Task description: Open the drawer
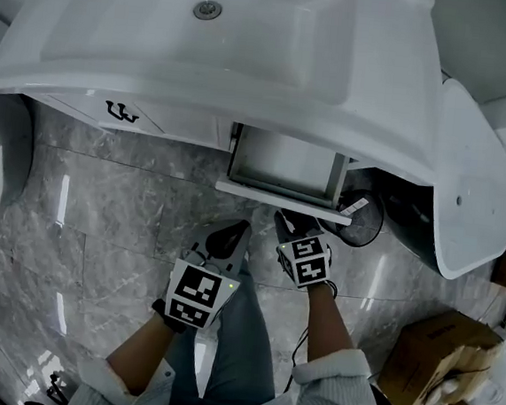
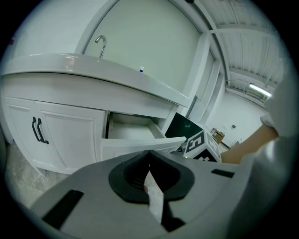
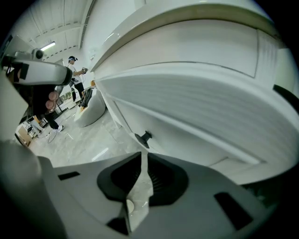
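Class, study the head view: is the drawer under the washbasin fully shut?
No, the drawer stands pulled out from the cabinet, with its inside showing from above.

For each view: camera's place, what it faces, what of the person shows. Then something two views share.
Head view: on the head, looking steeply down at basin, open drawer, floor; forearms, legs, left gripper, right gripper show.
Left gripper view: on that gripper, facing the cabinet doors; shut jaws, the other forearm.
Right gripper view: on that gripper, near a black knob; only its slightly parted jaws.
Shared: open drawer, in head and left gripper views.
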{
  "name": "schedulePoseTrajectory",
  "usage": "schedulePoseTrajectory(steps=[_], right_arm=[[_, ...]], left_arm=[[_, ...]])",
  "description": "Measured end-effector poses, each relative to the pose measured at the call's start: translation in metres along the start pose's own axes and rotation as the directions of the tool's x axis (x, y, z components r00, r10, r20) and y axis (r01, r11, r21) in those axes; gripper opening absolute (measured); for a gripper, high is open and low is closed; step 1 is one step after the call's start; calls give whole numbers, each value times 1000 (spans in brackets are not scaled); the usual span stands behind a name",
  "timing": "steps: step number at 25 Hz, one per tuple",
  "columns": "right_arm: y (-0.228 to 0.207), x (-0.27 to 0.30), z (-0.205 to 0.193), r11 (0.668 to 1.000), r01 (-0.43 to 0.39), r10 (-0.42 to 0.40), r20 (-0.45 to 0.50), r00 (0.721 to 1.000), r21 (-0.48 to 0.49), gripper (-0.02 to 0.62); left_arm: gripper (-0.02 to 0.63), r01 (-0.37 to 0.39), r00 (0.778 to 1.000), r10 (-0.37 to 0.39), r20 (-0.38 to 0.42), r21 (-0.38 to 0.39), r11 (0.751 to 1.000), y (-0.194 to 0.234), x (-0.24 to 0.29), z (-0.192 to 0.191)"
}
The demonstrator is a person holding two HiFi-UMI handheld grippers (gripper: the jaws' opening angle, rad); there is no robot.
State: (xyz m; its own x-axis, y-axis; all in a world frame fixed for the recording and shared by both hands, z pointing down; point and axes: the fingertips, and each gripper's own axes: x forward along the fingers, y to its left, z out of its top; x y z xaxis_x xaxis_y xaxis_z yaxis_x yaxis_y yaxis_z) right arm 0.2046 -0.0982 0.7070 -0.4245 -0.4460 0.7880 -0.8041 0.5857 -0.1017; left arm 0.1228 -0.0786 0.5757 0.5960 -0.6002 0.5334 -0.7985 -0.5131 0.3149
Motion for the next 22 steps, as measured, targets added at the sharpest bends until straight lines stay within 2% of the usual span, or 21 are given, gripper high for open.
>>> schedulePoseTrajectory(steps=[7,13,16,22], right_arm=[[12,-42,-1,996,3,-9,69,998,86,52],[30,-103,45,987,-9,-23,195,980,162,52],[29,-140,79,983,-6,-49,290,956,186,52],[33,-229,152,968,-53,-72,471,879,246,38]], left_arm=[[17,-22,999,22,24,6,1000,-18,-17,15],[17,-23,998,22,52,24,999,-35,-44,48],[17,-12,997,9,75,39,999,-47,-57,70],[17,2,988,-10,155,57,998,-70,-93,126]])
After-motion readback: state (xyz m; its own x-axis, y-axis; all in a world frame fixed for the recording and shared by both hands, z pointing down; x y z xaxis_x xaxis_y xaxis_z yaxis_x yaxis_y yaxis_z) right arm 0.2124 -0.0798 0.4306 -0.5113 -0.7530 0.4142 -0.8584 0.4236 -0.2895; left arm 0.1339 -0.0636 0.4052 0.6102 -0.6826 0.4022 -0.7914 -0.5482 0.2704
